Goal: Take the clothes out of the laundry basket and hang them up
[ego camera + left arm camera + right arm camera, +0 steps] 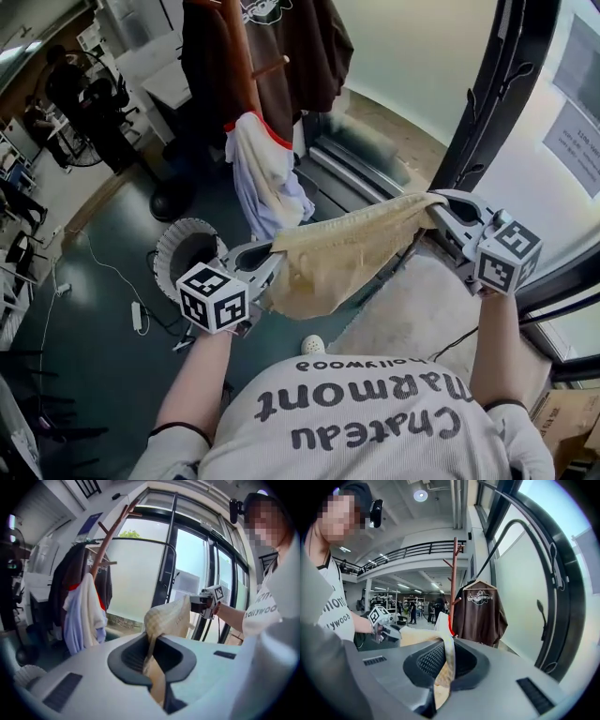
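Laundry basket [172, 242] on floor, lower L; inside is dark, contents can't tell. Cloth [347, 248] held in air in front of person, well apart from basket. Long axis runs L–R, R end higher; lower edge sags. Cream, waffle texture. Left gripper [265, 255] clenched on L end, right gripper [442, 212] clenched on R end. Coat rack [241, 66] beyond, w/ brown + white clothes hung.

Cream garment [347, 253]: matt waffle-textured cloth; coat rack [453, 576]: wood.
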`<state>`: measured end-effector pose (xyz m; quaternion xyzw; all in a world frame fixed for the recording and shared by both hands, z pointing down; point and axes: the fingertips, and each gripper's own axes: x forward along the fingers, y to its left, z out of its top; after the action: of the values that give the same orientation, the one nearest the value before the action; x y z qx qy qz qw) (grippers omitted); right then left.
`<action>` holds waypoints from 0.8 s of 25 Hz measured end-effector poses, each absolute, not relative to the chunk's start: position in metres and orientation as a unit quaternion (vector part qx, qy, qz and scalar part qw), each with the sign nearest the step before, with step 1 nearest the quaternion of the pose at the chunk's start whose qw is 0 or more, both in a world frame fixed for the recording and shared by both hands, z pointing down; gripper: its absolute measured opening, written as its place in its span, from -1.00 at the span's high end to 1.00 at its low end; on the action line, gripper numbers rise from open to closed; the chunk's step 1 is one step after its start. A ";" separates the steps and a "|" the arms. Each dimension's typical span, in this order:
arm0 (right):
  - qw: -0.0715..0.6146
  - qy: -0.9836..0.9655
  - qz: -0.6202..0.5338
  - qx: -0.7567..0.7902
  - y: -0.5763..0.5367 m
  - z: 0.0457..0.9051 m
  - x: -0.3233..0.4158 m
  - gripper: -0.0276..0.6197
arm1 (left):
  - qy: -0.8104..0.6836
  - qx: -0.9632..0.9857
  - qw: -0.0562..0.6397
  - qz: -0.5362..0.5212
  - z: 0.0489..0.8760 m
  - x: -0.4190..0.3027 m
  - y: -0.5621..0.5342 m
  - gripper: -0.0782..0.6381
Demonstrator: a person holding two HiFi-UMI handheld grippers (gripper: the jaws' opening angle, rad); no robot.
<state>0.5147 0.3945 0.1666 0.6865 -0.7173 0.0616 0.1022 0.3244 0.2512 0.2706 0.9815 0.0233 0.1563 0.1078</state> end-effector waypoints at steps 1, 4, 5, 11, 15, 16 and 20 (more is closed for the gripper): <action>0.103 -0.718 0.062 0.686 0.381 0.168 0.515 0.81 | 0.009 0.984 0.101 0.149 0.261 0.319 0.236 0.70; 0.094 -0.719 0.056 0.687 0.343 0.165 0.514 0.81 | -0.029 0.991 0.071 0.112 0.226 0.307 0.194 0.70; 0.089 -0.719 0.050 0.688 0.332 0.162 0.514 0.81 | -0.037 0.993 0.067 0.094 0.214 0.305 0.181 0.70; 0.042 -0.697 0.001 0.715 0.290 0.132 0.520 0.81 | -0.044 0.999 0.017 0.025 0.152 0.306 0.133 0.70; 0.001 -0.663 -0.032 0.748 0.284 0.100 0.527 0.81 | -0.033 0.999 0.014 -0.023 0.119 0.315 0.125 0.70; -0.008 -0.654 -0.037 0.755 0.280 0.092 0.533 0.81 | -0.032 0.999 0.016 -0.035 0.111 0.321 0.121 0.70; -0.036 -0.635 -0.055 0.770 0.262 0.064 0.556 0.81 | -0.035 0.997 0.035 -0.064 0.087 0.340 0.106 0.70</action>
<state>0.5565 0.2623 0.0635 0.7697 -0.6351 -0.0551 -0.0359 0.3399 0.1061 0.0872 0.9967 -0.0352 -0.0643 0.0349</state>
